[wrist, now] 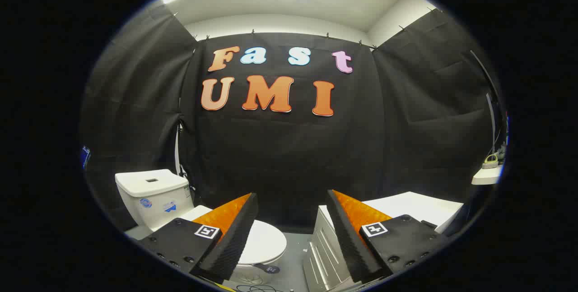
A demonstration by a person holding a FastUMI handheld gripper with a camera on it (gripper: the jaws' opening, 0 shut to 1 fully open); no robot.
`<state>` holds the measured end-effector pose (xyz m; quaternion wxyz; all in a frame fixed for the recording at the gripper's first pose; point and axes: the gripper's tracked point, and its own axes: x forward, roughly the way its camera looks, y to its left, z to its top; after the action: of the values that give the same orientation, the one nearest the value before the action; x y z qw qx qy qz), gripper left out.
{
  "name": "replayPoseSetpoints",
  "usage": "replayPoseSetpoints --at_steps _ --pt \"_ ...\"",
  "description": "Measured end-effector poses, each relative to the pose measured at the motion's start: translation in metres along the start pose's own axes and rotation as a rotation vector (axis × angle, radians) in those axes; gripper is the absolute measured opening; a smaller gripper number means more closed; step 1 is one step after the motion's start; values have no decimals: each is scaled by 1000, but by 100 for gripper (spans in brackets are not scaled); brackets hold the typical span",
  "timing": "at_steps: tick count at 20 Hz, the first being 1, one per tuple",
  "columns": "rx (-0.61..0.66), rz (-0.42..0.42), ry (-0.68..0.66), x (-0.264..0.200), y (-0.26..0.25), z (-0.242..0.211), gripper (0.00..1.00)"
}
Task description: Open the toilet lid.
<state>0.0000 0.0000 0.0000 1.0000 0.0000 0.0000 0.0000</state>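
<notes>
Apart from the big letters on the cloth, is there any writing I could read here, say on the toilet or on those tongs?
No legible text.
Toilet tank: two small stickers, too small to read.
Toilet lid: a dark tag at its front edge, print too blurred to read.
Tongs: a black-and-white square marker on each side, a pattern and no words. The tongs are open and hold nothing, the shut lid below them.

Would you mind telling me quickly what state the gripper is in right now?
Gripper: open, holding nothing; its fingers are spread apart above the closed toilet lid, not touching it.
</notes>
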Motion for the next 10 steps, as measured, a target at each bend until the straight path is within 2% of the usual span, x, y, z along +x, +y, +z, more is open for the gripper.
replayPoseSetpoints --at_steps 10 --pt "-16 8 1 0 5 0 98"
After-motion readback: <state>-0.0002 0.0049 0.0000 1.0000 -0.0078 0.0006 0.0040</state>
